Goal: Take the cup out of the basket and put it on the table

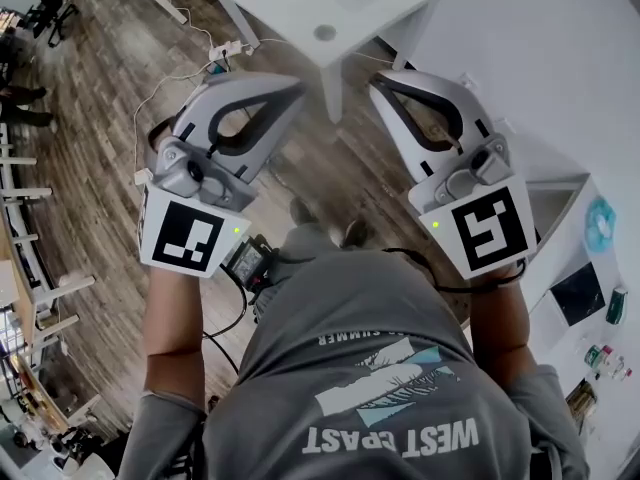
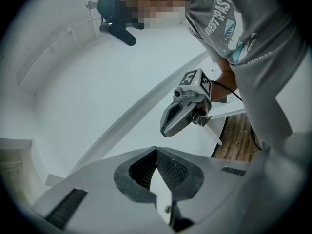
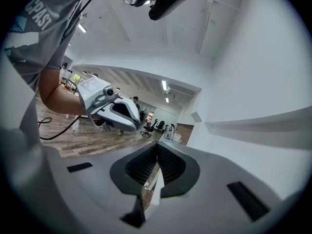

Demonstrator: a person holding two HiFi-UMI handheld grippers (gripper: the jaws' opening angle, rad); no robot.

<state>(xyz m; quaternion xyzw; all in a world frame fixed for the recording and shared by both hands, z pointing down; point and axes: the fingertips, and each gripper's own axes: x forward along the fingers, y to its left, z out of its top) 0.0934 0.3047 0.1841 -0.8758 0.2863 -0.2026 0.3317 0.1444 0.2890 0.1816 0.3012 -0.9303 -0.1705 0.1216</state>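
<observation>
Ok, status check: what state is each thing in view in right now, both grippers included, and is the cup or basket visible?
left gripper: shut, nothing between the jaws, held in the air in front of the person.
right gripper: shut, nothing between the jaws, held in the air beside the left one.
left gripper's light: lit green.
right gripper's light: lit green.
cup: not in any view.
basket: not in any view.

Left gripper (image 1: 293, 88) and right gripper (image 1: 386, 80) raised, jaws seemingly together.

Table (image 1: 285, 6) partly beyond top edge
</observation>
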